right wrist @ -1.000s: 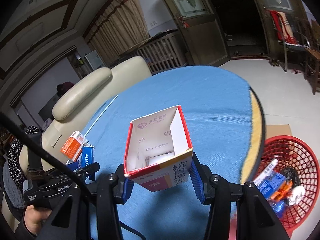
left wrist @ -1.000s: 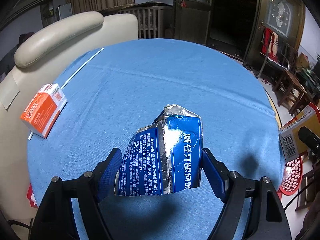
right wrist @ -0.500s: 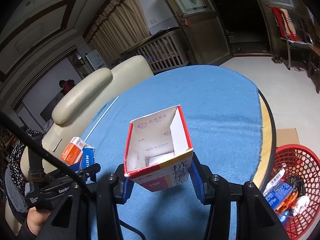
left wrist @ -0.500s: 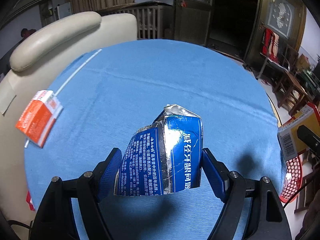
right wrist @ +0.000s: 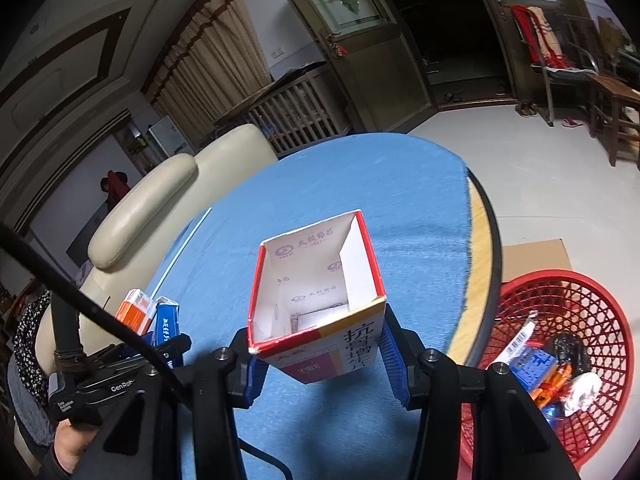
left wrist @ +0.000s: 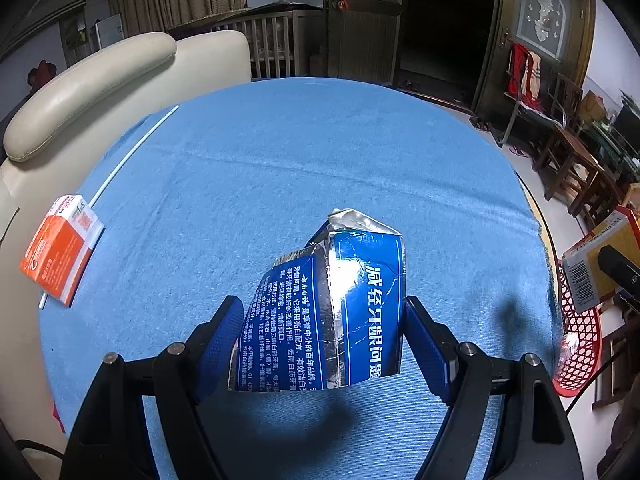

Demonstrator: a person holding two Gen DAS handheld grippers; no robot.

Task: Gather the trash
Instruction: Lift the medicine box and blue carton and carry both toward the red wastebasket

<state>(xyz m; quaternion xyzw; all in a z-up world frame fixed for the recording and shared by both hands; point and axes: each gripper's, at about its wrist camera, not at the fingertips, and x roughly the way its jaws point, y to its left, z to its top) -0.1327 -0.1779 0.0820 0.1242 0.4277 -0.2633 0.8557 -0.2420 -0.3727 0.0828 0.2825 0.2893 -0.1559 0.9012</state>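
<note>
— Looking down the left claw (left wrist: 324,320), we see a crumpled blue toothpaste box (left wrist: 332,312) pinched between its blue pads, held clear above the blue tabletop (left wrist: 320,160).

— And on our right side, the right claw (right wrist: 318,354) is clamped on an open-topped red-and-white carton (right wrist: 316,300), mouth turned up, white inside, some small white thing lying at its bottom.

— Both claws loaded, then. What do we have left lying about?

— One orange box (left wrist: 60,252) sits at the tabletop's left edge, touching a thin white stick (left wrist: 132,152) that runs along the cloth. A cream sofa (left wrist: 88,80) stands just behind that edge.

— From the right view we catch the red basket (right wrist: 560,292) on the floor, below and beside the tabletop's rim. It already holds a heap of wrappers and small boxes; we cannot tell each piece apart.

— The carton hangs over the cloth, not over the basket; the rim lies between them.

— And at the far right of the left view, we glimpse that carton's barcode side, with the basket's red mesh beneath it.
</note>
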